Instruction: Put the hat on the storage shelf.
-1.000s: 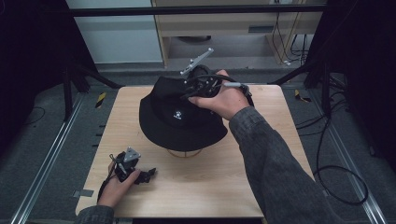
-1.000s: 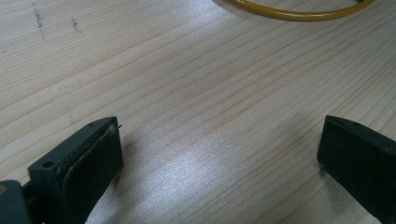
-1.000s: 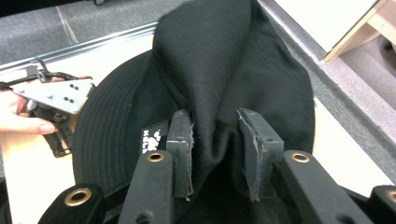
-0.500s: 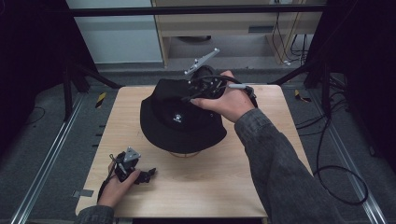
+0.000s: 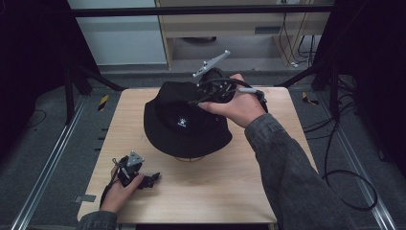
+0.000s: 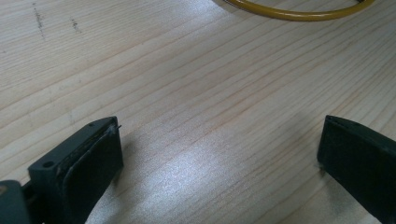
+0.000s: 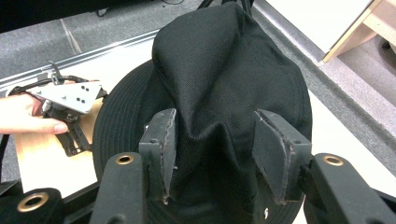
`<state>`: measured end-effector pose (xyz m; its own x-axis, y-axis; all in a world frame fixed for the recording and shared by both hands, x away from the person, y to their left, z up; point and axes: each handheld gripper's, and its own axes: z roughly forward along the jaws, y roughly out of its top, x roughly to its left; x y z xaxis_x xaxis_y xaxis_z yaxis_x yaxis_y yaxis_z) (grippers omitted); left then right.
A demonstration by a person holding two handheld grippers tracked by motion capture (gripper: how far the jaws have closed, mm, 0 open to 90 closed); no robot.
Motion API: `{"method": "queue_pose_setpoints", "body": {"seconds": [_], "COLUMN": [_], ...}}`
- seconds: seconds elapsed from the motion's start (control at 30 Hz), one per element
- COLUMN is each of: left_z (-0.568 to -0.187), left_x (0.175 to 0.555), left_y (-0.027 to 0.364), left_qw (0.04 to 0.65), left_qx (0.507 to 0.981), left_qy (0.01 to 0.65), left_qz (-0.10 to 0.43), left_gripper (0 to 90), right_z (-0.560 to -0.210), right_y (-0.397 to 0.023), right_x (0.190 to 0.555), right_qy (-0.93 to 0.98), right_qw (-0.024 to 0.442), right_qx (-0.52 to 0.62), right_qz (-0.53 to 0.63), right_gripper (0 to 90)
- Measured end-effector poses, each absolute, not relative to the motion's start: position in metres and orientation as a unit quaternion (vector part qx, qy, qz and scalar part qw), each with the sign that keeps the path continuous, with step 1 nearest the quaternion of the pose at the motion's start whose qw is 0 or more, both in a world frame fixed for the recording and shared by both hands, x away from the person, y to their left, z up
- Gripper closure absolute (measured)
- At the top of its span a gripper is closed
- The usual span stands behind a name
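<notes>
A black bucket hat is seen resting mid-table on a yellow ring stand. The right gripper is held at the hat's far right; its jaws have just been opening, with a fold of the crown between them. The left gripper is kept at the near left, spread over bare table

One black hat is counted, on one wooden table. Two grippers are counted: the left gripper and the right gripper. One yellow ring is listed.
</notes>
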<state>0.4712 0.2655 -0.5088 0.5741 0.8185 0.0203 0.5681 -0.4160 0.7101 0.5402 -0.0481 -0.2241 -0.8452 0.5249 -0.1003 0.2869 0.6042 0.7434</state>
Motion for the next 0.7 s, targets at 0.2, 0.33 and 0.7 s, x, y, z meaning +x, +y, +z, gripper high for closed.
{"method": "queue_pose_setpoints", "body": {"seconds": [0.2, 0.33, 0.7], "left_z": [-0.509, -0.509, -0.509], "left_x": [0.471, 0.471, 0.471], "left_y": [0.266, 0.266, 0.265], "left_qw": [0.337, 0.337, 0.337], "left_qx": [0.821, 0.821, 0.820], "left_qy": [0.422, 0.422, 0.423], "left_qz": [0.186, 0.186, 0.185], "left_gripper": [0.0, 0.0, 0.0], "right_z": [-0.222, -0.221, -0.220], "right_y": [-0.055, -0.061, -0.079], "right_x": [0.536, 0.534, 0.533], "right_qy": [0.879, 0.877, 0.870], "right_qw": [0.155, 0.158, 0.163], "right_qx": [0.232, 0.236, 0.250], "right_qz": [0.387, 0.388, 0.391], "right_gripper": [48.2, 48.3, 48.2]}}
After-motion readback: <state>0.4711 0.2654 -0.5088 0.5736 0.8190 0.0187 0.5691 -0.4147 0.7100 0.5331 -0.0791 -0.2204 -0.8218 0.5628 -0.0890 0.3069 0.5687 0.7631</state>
